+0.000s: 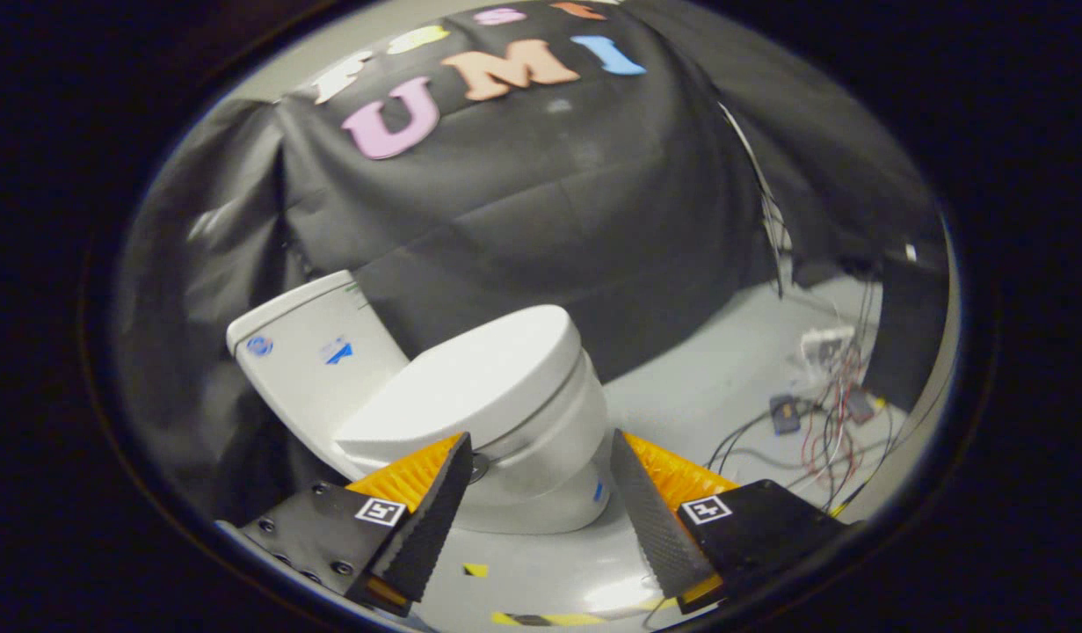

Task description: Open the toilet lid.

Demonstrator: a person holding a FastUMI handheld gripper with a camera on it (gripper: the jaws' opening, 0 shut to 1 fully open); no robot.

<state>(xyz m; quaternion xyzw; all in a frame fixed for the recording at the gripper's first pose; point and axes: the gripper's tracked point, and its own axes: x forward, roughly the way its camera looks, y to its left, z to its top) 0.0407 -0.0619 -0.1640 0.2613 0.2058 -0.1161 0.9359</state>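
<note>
The white ceramic toilet (505, 440) stands on the grey floor just ahead of my gripper (541, 475), its smooth white oval lid (470, 378) down and shut, beyond my wide-spread fingers, which hold nothing.

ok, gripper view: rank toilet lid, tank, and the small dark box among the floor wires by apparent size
1. Toilet lid, closed, just beyond the open gripper.
2. Tank, somewhat smaller as seen. It sits behind the lid and is partly hidden by it, so the order of these two is unsure.
3. Small dark box, clearly smallest, though farther away.
</note>
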